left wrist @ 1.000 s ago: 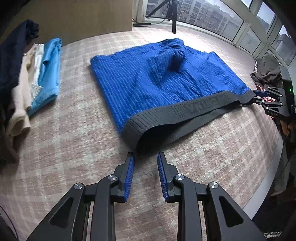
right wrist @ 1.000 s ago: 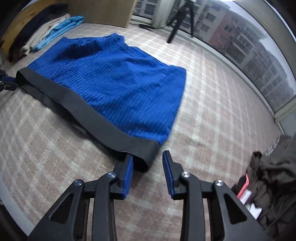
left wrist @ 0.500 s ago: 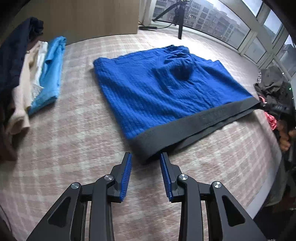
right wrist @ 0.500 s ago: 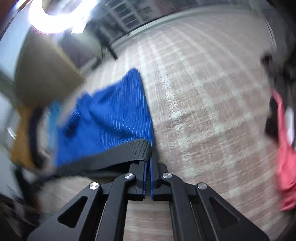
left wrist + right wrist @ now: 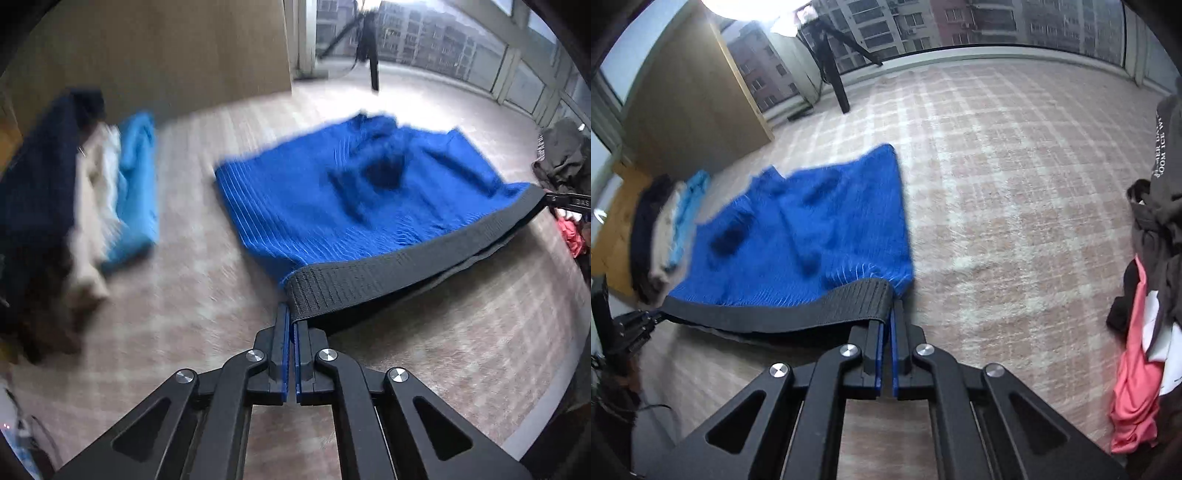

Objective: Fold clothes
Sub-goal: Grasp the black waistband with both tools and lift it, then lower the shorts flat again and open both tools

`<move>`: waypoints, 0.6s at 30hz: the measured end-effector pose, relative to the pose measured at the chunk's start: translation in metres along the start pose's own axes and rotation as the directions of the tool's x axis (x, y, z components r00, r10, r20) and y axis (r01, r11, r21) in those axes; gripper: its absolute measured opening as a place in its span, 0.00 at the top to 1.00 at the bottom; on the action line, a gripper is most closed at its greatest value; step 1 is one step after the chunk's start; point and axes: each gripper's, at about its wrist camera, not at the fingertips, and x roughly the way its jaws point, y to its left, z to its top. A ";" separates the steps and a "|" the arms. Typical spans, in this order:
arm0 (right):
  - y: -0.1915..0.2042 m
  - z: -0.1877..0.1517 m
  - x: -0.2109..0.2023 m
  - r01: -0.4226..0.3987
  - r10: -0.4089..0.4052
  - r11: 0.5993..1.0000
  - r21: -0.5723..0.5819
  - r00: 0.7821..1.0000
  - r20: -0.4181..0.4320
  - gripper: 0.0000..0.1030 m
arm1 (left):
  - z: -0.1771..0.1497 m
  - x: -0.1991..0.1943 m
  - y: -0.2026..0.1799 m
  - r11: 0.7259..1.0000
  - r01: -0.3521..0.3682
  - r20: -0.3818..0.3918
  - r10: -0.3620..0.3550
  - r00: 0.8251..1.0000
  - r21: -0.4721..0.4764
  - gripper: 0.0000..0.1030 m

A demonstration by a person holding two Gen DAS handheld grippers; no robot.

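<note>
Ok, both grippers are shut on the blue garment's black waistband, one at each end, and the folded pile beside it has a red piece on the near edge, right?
Not quite: that piece of the folded pile is light blue, as the left wrist view shows. The left gripper and right gripper do pinch the black waistband.

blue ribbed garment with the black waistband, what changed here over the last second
Both grippers took hold of the blue ribbed garment by its black waistband: the left gripper has just closed on one end, and the right gripper closed on the other slightly sooner. The band now hangs taut between them, lifted off the checked carpet. The folded stack of clothes stayed put.
</note>
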 end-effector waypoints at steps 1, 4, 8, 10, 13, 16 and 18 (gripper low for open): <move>0.003 0.000 -0.005 -0.004 0.004 1.000 0.001 1.000 -0.010 0.97 | 0.001 -0.013 0.001 1.000 0.026 -0.004 -0.026 1.000 0.006 0.99; 0.018 -0.003 -0.022 -0.007 0.004 0.999 -0.043 0.998 -0.070 0.97 | 0.004 -0.043 0.000 0.997 0.043 -0.053 -0.040 0.998 0.067 0.99; 0.034 0.031 -0.036 -0.007 -0.001 0.995 -0.102 0.997 -0.072 0.97 | 0.048 -0.060 0.009 0.987 0.000 -0.059 0.010 0.998 0.159 0.99; 0.039 0.069 -0.041 -0.008 0.004 0.994 -0.106 0.999 -0.038 0.98 | 0.092 -0.060 0.019 0.982 -0.038 -0.047 0.048 0.998 0.184 0.99; 0.048 0.135 -0.069 0.002 0.005 0.996 -0.084 0.997 0.081 0.98 | 0.159 -0.080 0.039 0.991 -0.038 -0.008 0.039 0.999 0.125 0.99; 0.062 0.171 -0.117 -0.023 0.035 0.998 -0.057 0.973 0.226 0.97 | 0.195 -0.131 0.046 0.991 -0.056 0.109 0.042 0.993 0.124 0.99; 0.066 0.172 -0.140 -0.037 0.053 0.997 -0.065 0.959 0.277 0.97 | 0.199 -0.159 0.046 0.988 -0.058 0.169 0.034 0.985 0.142 0.98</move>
